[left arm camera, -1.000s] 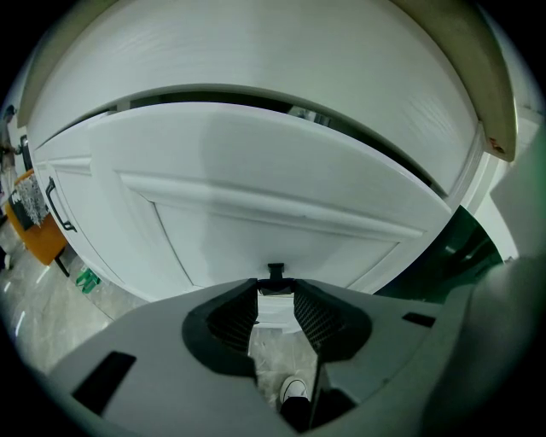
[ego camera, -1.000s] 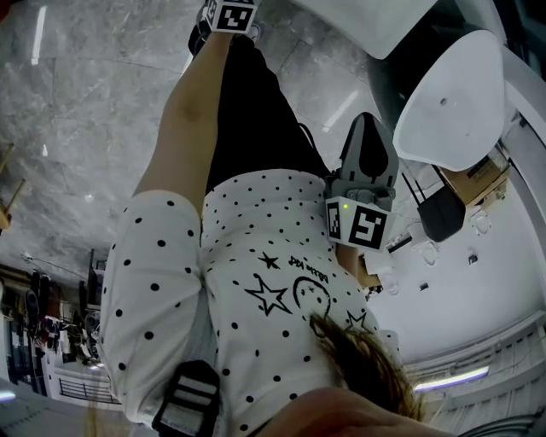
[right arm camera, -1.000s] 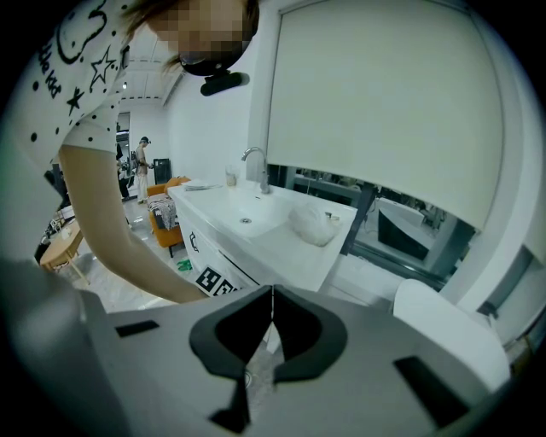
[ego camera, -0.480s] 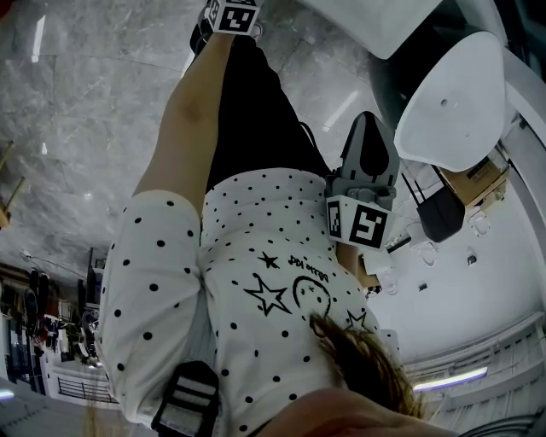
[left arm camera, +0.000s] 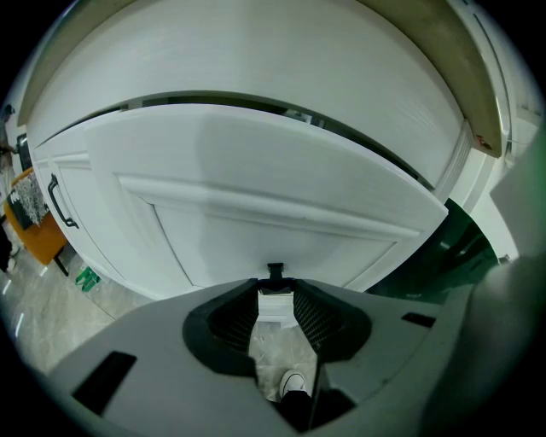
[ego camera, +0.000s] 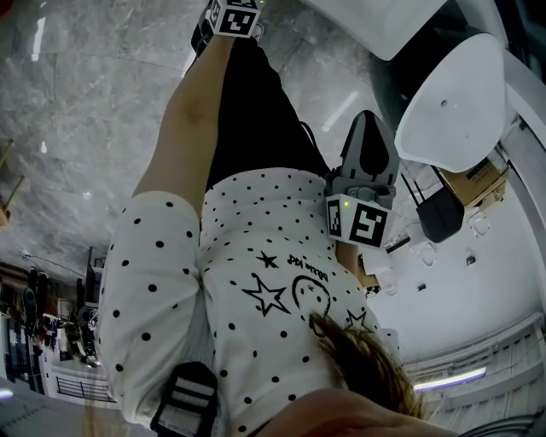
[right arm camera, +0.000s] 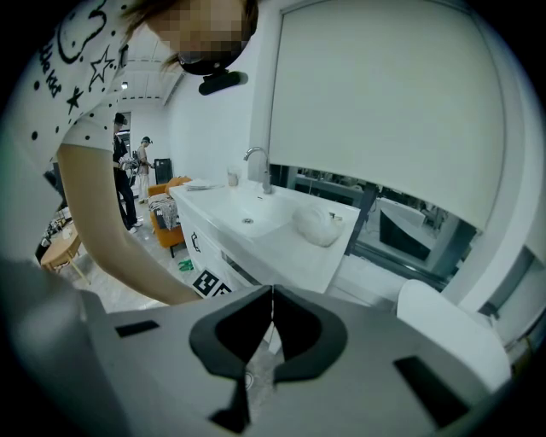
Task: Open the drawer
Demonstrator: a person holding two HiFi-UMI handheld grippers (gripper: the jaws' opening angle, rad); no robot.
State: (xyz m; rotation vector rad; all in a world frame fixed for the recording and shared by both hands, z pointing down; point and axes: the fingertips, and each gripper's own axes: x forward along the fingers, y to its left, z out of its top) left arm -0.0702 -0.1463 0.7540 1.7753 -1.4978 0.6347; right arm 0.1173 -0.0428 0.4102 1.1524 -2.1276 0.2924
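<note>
The white drawer front [left arm camera: 256,201] fills the left gripper view, with a small black handle [left arm camera: 275,271] low at its middle. My left gripper [left arm camera: 275,288] points straight at that handle, its tips just short of it, jaws a narrow gap apart with nothing between them. In the head view only the left gripper's marker cube [ego camera: 233,15] shows, at the top. My right gripper [ego camera: 367,124] hangs beside the person's hip; in the right gripper view its jaws [right arm camera: 273,297] meet, empty.
Left of the drawer is a cabinet door with a black handle [left arm camera: 60,201], then an orange chair [left arm camera: 32,229]. The white counter [right arm camera: 303,256] carries a sink and faucet [right arm camera: 258,164]. A white chair [ego camera: 456,98] stands by my right gripper. The floor is grey marble [ego camera: 77,111].
</note>
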